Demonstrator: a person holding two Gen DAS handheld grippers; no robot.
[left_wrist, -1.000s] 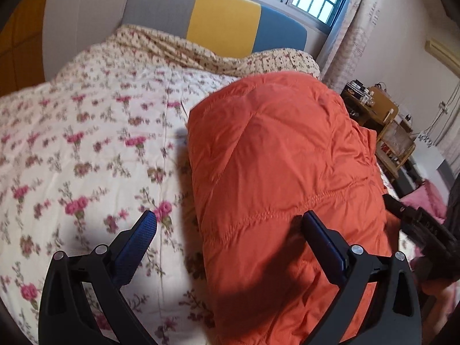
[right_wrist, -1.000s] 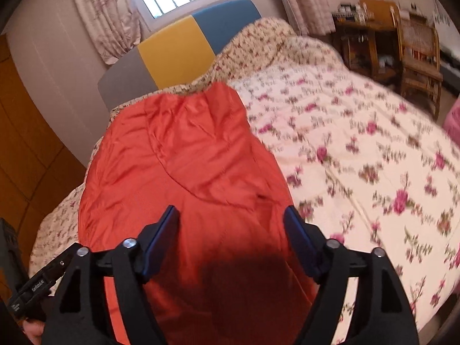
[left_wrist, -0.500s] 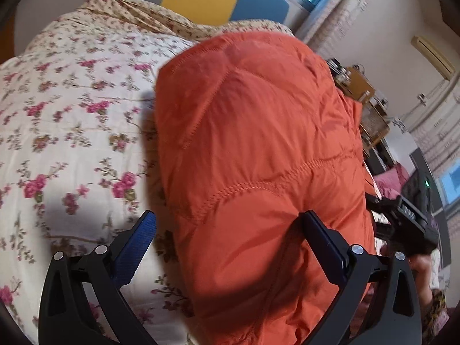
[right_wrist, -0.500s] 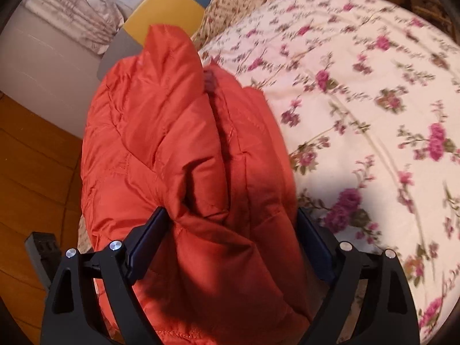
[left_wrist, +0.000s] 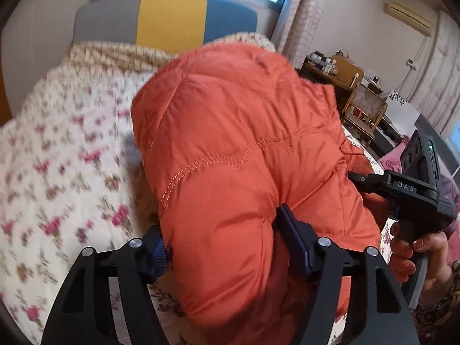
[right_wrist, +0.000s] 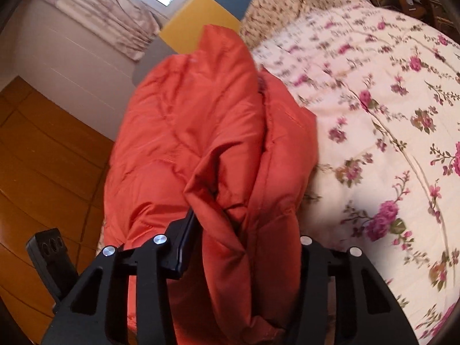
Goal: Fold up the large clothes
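Note:
A puffy orange quilted jacket (left_wrist: 235, 143) lies on a bed with a floral quilt (left_wrist: 57, 178). My left gripper (left_wrist: 224, 238) is shut on the jacket's near edge, the padded cloth bulging between its blue pads (left_wrist: 290, 235). My right gripper (right_wrist: 244, 230) is shut on a thick bunched fold of the same jacket (right_wrist: 195, 120), which rises lifted in front of it. The right gripper's right finger is hidden by the cloth. The right gripper body (left_wrist: 414, 195) and the hand holding it show at the right of the left wrist view.
A grey, yellow and blue headboard (left_wrist: 169, 17) stands under a window at the back. A wooden desk and chair (left_wrist: 353, 97) stand right of the bed. A wooden floor (right_wrist: 43, 158) lies left of the bed. The floral quilt (right_wrist: 388, 115) spreads to the right.
Both grippers have closed on the jacket's near edge. The jacket has been lifted and bunched up off the quilt, and both views have tilted upward.

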